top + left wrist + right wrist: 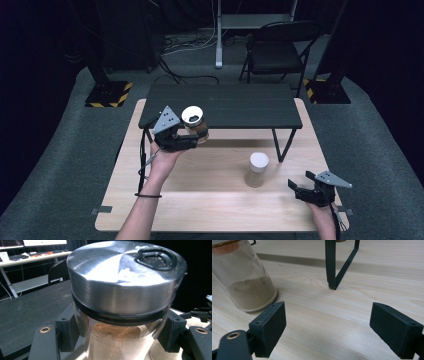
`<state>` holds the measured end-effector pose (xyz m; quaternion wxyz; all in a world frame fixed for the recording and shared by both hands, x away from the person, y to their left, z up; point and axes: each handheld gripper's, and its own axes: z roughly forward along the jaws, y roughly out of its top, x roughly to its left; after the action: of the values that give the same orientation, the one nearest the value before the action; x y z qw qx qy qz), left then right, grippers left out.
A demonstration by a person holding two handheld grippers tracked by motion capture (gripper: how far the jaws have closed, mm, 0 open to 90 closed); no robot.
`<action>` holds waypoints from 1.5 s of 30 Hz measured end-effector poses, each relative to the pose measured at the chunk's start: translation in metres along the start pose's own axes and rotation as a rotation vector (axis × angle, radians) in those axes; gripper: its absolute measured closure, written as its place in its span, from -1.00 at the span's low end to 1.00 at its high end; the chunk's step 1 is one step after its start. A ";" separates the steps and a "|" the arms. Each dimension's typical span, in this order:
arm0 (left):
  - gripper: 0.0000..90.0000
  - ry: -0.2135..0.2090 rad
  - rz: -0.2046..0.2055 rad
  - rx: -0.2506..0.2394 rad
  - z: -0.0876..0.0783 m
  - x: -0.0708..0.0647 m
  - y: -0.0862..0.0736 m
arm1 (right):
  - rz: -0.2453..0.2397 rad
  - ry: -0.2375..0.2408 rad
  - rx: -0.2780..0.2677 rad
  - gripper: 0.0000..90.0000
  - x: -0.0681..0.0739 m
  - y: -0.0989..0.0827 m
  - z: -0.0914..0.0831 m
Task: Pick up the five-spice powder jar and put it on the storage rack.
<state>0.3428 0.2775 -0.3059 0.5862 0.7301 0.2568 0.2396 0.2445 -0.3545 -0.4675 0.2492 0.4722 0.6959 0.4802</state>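
Observation:
My left gripper [192, 139] is shut on a glass spice jar [195, 123] with a shiny metal lid and brown powder inside, held in the air over the table's left half, near the front edge of the black shelf [222, 106]. In the left gripper view the jar [120, 340] sits between both pads [68, 327], its lid [125, 277] close to the camera with a black shaker flap on top. A second jar [257, 170] with a pale lid and tan powder stands upright on the table [210, 205]. My right gripper [298, 187] rests open near the table's right front, the second jar [247, 282] ahead to its left.
The low black shelf stands on thin metal legs [332, 267] across the back of the wooden table. A black folding chair [277, 50] and stand bases with yellow-black stripes [107, 95] are on the carpet beyond.

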 end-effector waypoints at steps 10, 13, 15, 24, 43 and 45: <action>-0.32 0.057 -0.022 0.031 0.022 0.009 0.018 | 0.000 0.003 0.001 -0.72 0.000 0.000 0.001; -0.32 0.077 -0.027 0.049 0.029 0.012 0.024 | 0.001 0.003 0.000 -0.72 0.000 0.000 0.000; -0.32 0.091 -0.025 0.059 0.033 0.012 0.027 | 0.002 0.003 -0.001 -0.72 -0.001 0.000 0.000; -0.32 0.139 -0.010 0.126 0.051 0.013 0.047 | 0.000 0.005 0.000 -0.72 -0.001 0.000 0.001; -0.64 0.129 -0.037 0.095 0.033 0.015 0.028 | 0.000 0.006 0.005 -0.72 0.000 0.001 0.001; -0.64 0.128 -0.030 0.097 0.028 0.014 0.025 | 0.000 0.003 0.004 -0.72 0.000 0.000 0.001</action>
<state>0.3739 0.2615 -0.2858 0.5362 0.7369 0.3157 0.2643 0.2453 -0.3541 -0.4675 0.2469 0.4721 0.6973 0.4796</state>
